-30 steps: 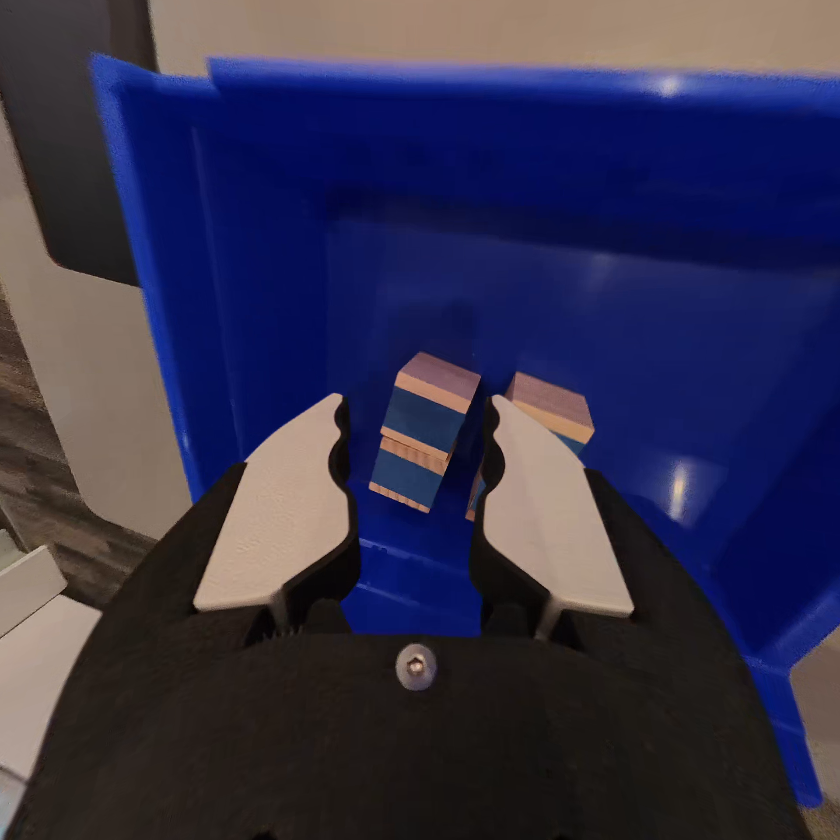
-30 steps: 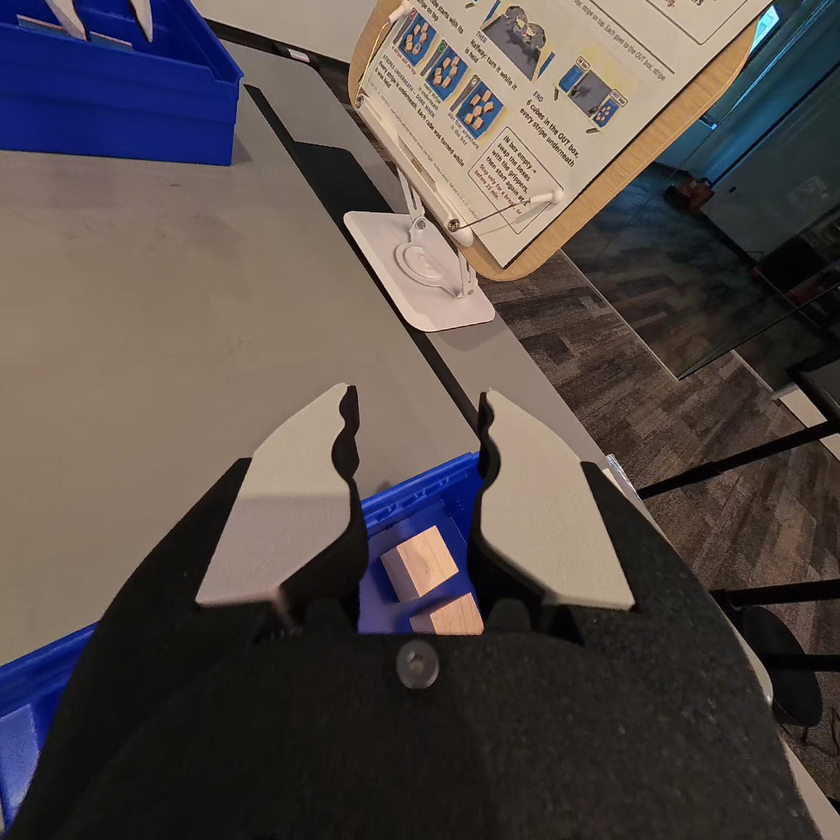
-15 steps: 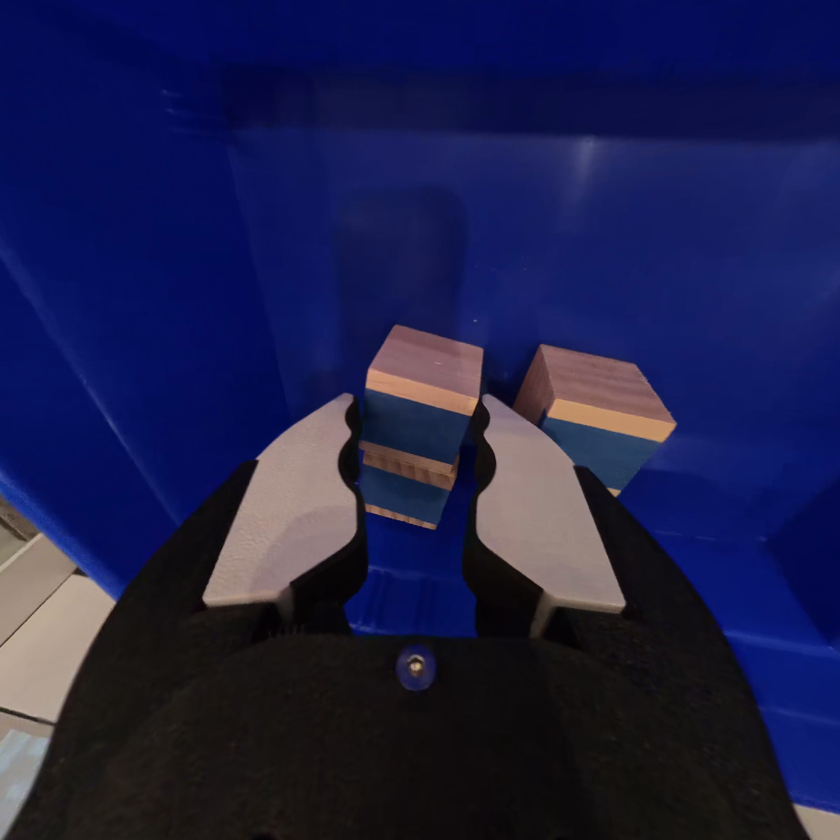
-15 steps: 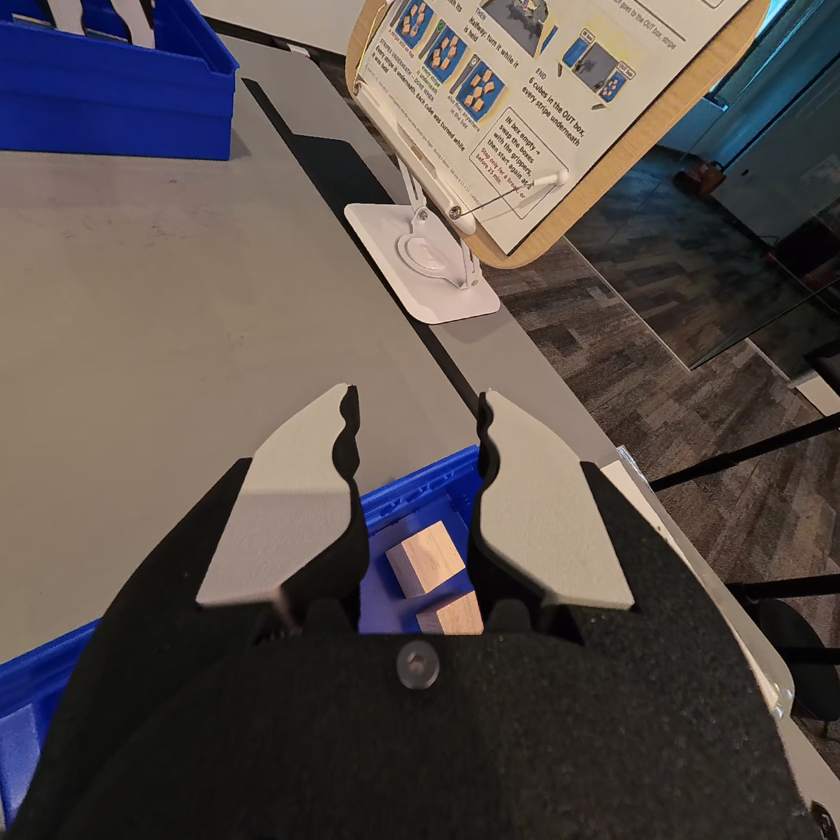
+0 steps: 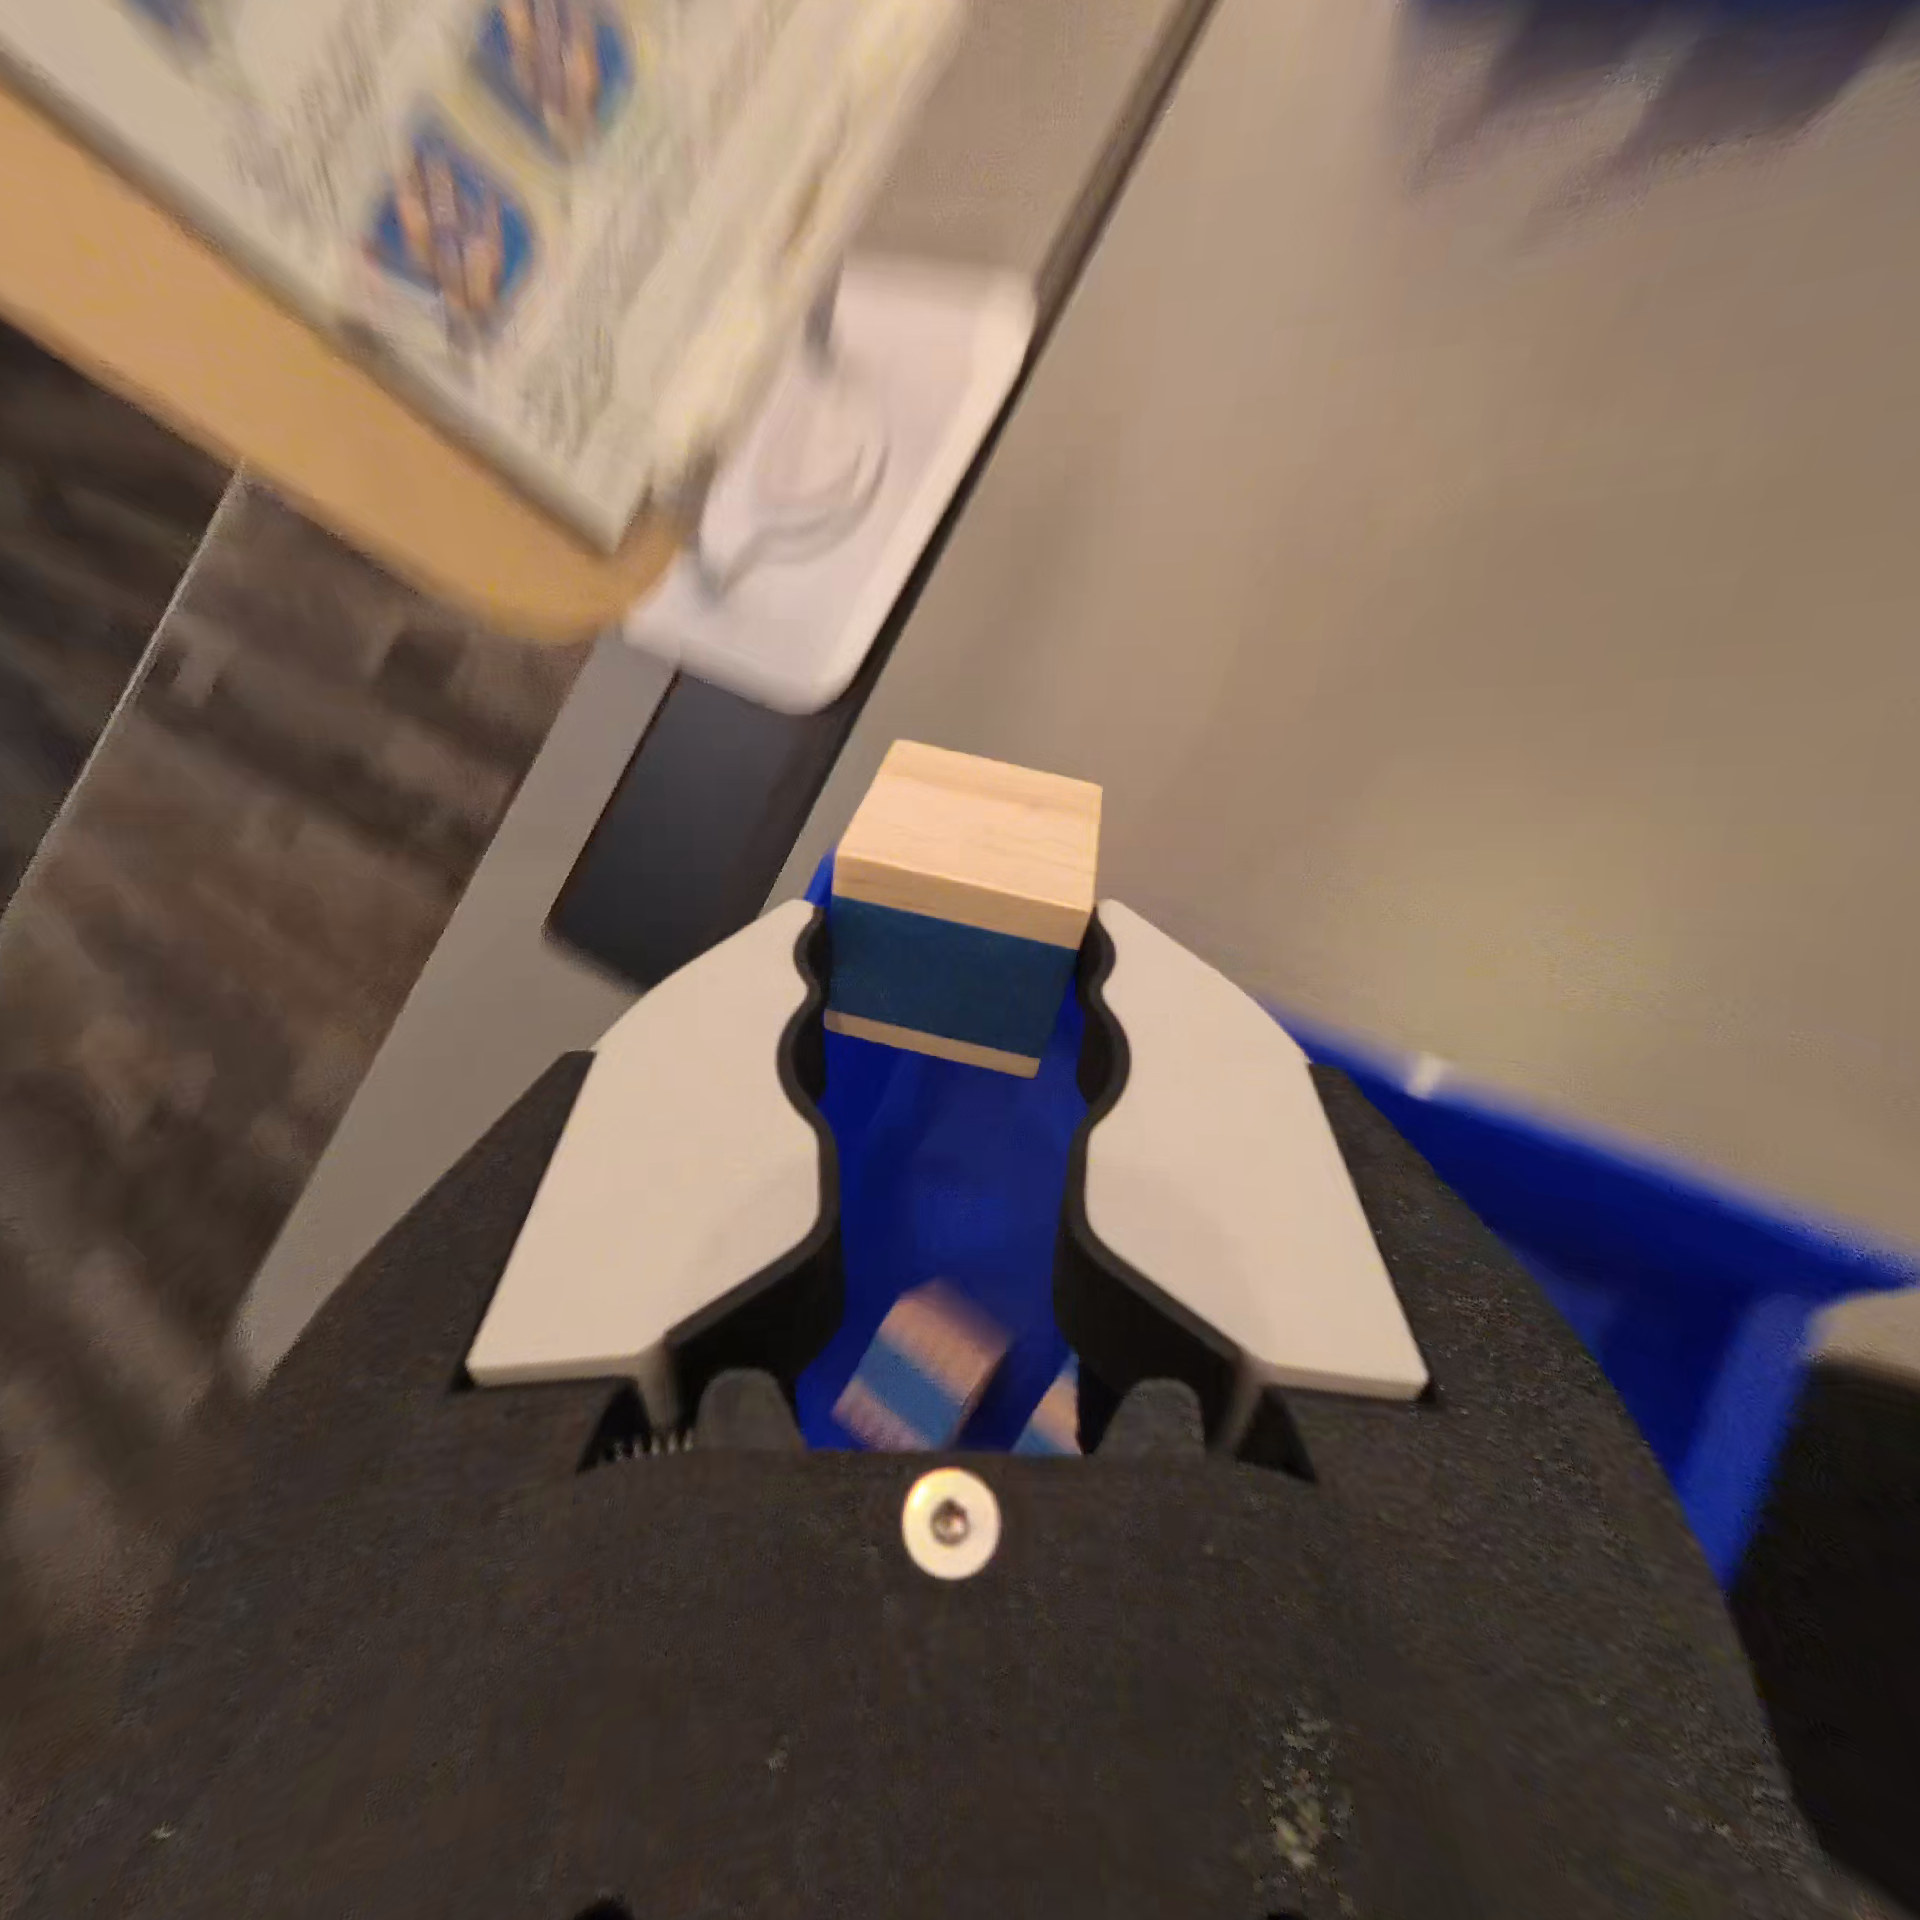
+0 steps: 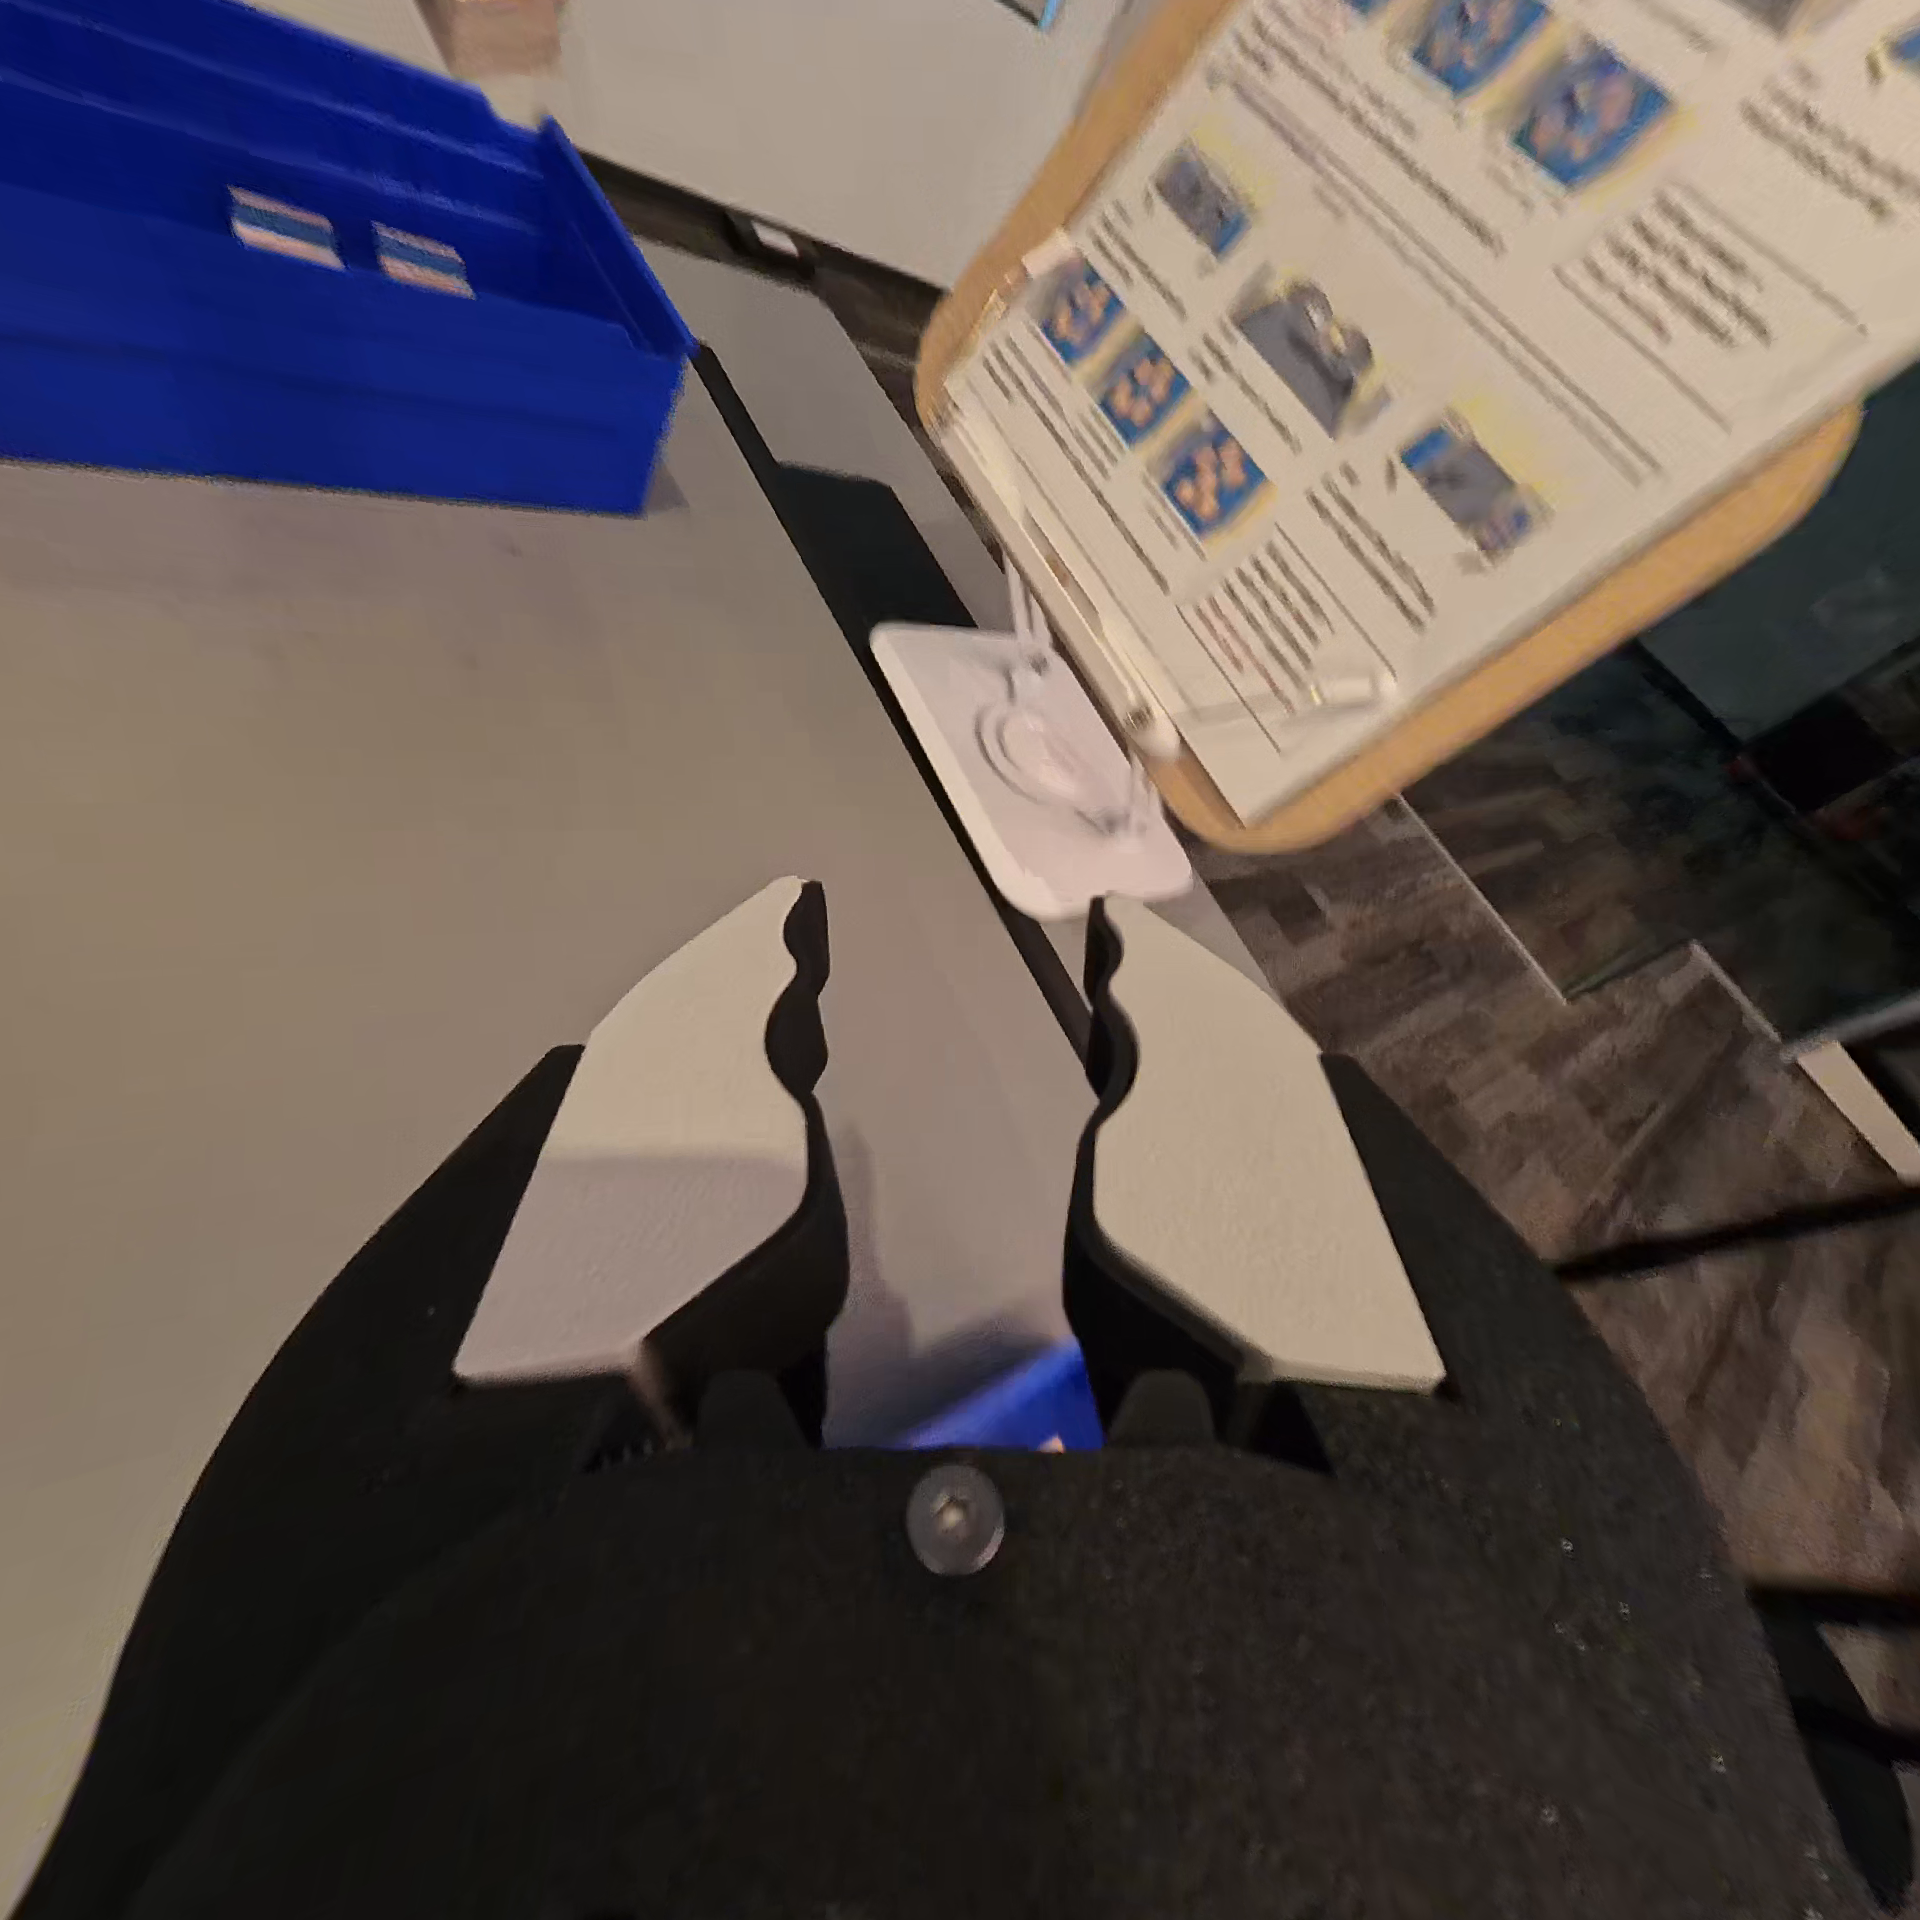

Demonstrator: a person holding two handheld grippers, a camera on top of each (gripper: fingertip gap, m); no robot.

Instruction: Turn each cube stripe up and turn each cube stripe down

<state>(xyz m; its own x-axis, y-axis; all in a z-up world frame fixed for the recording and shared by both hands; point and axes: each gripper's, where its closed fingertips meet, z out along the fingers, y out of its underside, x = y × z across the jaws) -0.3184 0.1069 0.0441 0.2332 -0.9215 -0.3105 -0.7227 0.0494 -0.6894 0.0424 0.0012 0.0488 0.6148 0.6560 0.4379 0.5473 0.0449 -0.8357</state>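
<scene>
Left gripper point(image 5: 954, 971) now lifted out of blue bin point(image 5: 1558, 1216), clamped on striped cube point(image 5: 961, 904), frame centre. Background blurry, cubes below smeared. Right gripper point(image 6: 956, 914) apart, holding nothing.
</scene>
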